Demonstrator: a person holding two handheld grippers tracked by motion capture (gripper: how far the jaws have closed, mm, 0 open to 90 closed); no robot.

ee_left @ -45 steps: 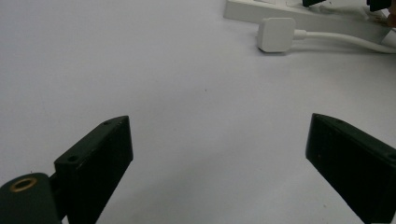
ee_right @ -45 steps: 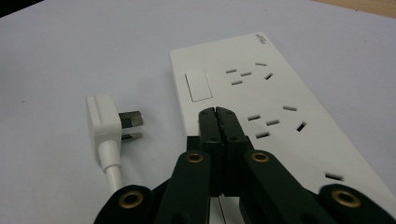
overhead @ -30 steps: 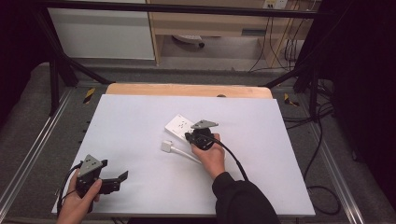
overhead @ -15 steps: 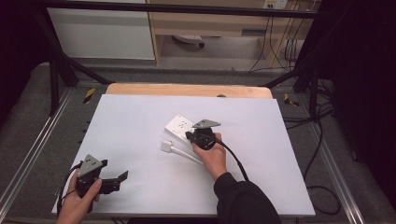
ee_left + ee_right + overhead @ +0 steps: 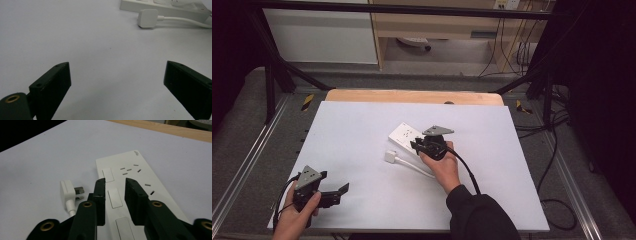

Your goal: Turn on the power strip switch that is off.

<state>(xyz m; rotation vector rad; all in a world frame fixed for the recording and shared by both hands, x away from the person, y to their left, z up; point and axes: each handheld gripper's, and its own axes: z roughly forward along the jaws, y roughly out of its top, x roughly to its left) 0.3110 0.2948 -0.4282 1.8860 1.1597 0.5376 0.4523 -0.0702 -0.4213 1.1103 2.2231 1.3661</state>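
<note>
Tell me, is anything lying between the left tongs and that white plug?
No. In the left gripper view, only bare white table stretches from the open left tongs to the white plug, which lies beside the power strip.

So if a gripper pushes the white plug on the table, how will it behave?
The plug looks small and smooth, so it would probably slide easily on the white table. It lies on its side with its prongs pointing sideways, so rolling seems unlikely. Its thin cord curves loosely, so it would likely trail and bend rather than resist.
</note>
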